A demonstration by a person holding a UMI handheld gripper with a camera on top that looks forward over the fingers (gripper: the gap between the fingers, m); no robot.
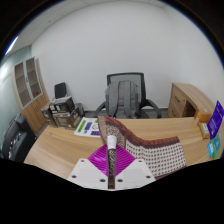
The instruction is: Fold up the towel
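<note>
**Towel corner lifted over the desk**

Office room, white walls, a grey chair sitting behind the wooden tabletop. You are holding the gripper with its magenta pads pinching a rolled edge of the towel, both fingers pressing on it. Soft woven cloth, reddish small-check pattern, is draping from the pinch toward the tabletop's right edge, likely raised so one edge can be carried over for the fold.

Towel on desk, just beyond tongs; chair behind.
</note>
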